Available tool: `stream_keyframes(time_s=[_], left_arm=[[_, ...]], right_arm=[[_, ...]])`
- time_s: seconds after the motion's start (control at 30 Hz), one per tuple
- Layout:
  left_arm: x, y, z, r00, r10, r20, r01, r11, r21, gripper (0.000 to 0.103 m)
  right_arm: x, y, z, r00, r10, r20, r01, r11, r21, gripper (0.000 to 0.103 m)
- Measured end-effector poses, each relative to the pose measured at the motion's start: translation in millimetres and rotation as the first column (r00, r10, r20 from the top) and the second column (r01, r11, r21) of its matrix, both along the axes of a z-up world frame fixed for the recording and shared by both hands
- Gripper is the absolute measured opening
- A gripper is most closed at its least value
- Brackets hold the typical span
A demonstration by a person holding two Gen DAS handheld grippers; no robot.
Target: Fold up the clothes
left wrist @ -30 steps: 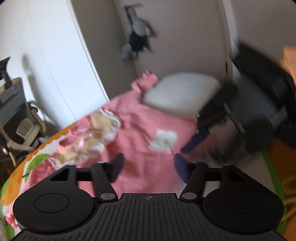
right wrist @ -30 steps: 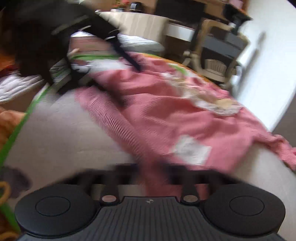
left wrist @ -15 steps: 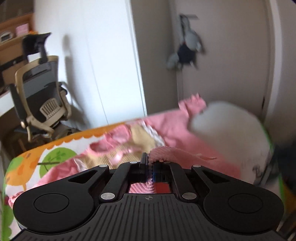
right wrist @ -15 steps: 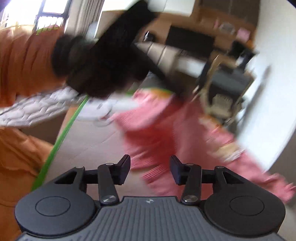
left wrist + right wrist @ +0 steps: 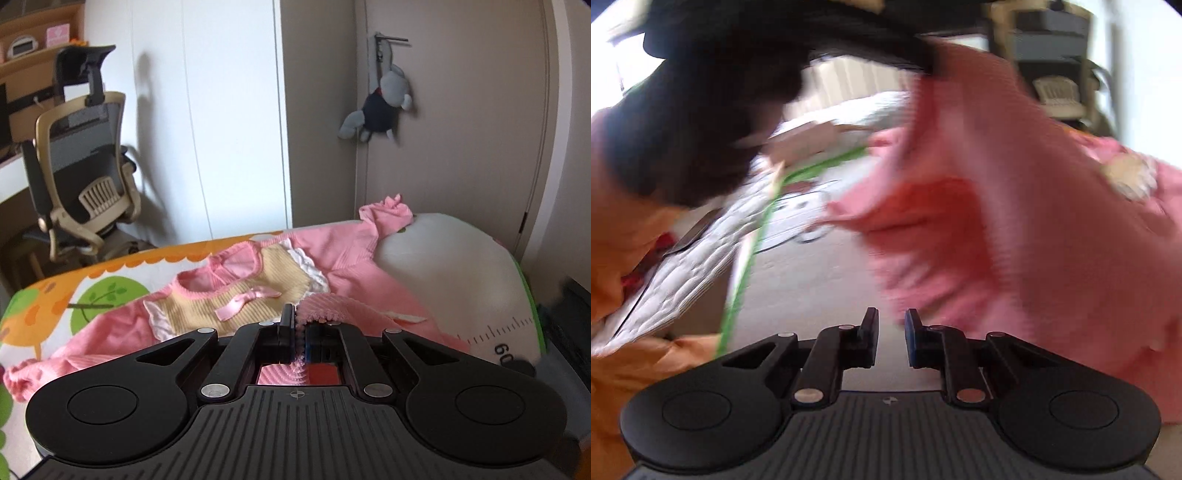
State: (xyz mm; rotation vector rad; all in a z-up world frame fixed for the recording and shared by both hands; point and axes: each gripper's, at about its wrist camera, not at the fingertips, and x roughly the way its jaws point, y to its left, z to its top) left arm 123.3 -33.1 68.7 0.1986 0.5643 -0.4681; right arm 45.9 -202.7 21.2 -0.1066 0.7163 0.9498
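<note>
The pink dress (image 5: 351,258) is ribbed knit, with a yellow bib panel, white frills and a small pink bow (image 5: 245,299) on the chest. It's spread face-up across the play mat (image 5: 110,291), the one printed with green trees and an orange scalloped border. One sleeve cuff sticks up at the mat's far edge toward the door, the other lies by the mat's left edge.

The left gripper (image 5: 298,328) is pinched tight on the dress's fuzzy hem, lifted and folded toward the chest. The right gripper (image 5: 891,332) has its jaws slightly parted with nothing between them, hovering over bare mat just beside the hanging pink fabric (image 5: 1015,221), which is blurry there. Plenty of bare mat sits right of the dress. An office chair (image 5: 85,177) stands beyond the mat's left side.
</note>
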Motion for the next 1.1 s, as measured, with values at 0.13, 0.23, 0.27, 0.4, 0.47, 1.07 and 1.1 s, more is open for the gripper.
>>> stream_keyframes(time_s=[0.13,0.23,0.27,0.4,0.47,1.07,1.1], left_arm=[[0.2,2.4,-0.8,1.000,0.006,-0.007,-0.006,1.000,-0.004,0.007],[-0.5,4.1,-0.7,1.000,0.009,-0.010,-0.009,1.000,-0.009,0.007],[-0.6,4.7,-0.6,1.000,0.009,-0.012,-0.010,1.000,-0.010,0.007],[-1.7,8.2,0.3,1.000,0.015,-0.015,-0.016,1.000,-0.008,0.007],[-2.3,9.4,0.9,1.000,0.017,-0.015,-0.017,1.000,-0.007,0.007],[0.2,8.1,1.7,1.000,0.005,-0.028,-0.006,1.000,-0.016,0.009],[0.2,9.0,1.9,1.000,0.005,-0.029,-0.006,1.000,-0.017,0.009]], right_arm=[[-26.7,28.2,3.4,0.965,0.065,0.253,-0.019,0.984,-0.179,0.040],[-15.4,37.8,-3.1,0.967,0.072,0.245,-0.021,0.979,-0.204,0.044],[-7.5,33.2,-4.9,0.973,0.062,0.221,-0.019,0.981,-0.192,0.044],[16.4,10.2,-7.9,0.989,0.014,0.145,0.009,0.988,-0.152,0.000],[15.5,-3.3,-7.6,0.988,0.004,0.152,0.022,0.985,-0.170,0.000],[19.8,37.1,-13.1,0.981,0.004,0.192,0.031,0.983,-0.179,0.046],[26.0,35.5,-12.1,0.984,-0.008,0.176,0.038,0.986,-0.162,0.034]])
